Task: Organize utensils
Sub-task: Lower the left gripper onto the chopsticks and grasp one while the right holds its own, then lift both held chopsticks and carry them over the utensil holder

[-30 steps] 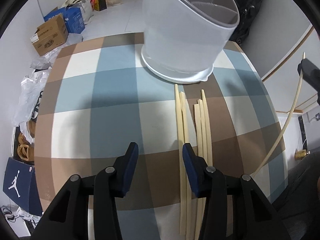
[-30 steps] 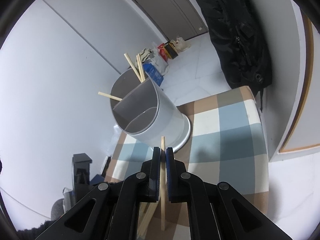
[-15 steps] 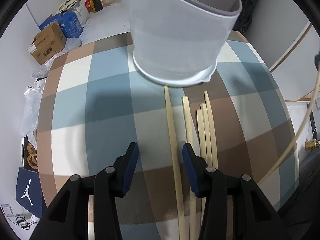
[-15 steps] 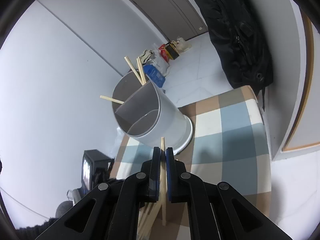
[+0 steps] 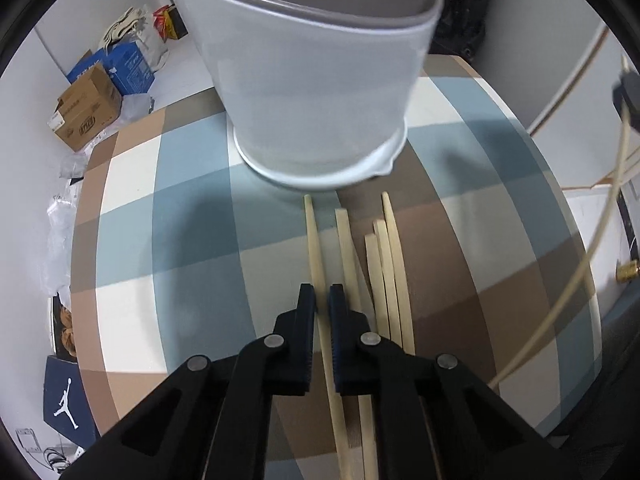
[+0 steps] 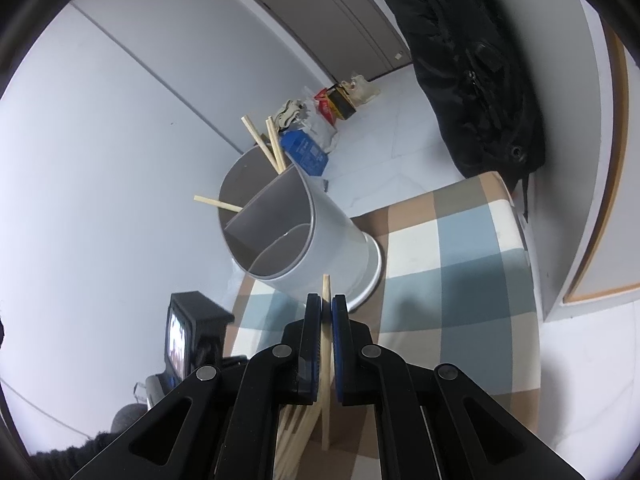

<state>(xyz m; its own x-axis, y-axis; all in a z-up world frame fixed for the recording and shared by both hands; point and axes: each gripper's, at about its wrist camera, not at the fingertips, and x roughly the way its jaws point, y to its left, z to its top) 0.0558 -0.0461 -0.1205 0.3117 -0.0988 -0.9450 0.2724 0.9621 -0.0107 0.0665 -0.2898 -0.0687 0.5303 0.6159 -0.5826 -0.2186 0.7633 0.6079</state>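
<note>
My left gripper [image 5: 322,300] pinches the leftmost chopstick [image 5: 314,240] on the table, lower centre; only the right view shows my right gripper [image 6: 326,308] clamping another chopstick [image 6: 326,292] (holder [image 6: 320,236] mid-frame).

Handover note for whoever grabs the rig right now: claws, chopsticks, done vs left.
Left claw: shut on the leftmost chopstick, which lies flat on the checked tablecloth.
Right claw: shut on a raised chopstick, clear of the table, short of the holder.
White divided holder stands at the table's far end; a few chopsticks are in its back compartment.
Left to do: drop both held sticks in, then the four loose chopsticks beside the left claw.
</note>
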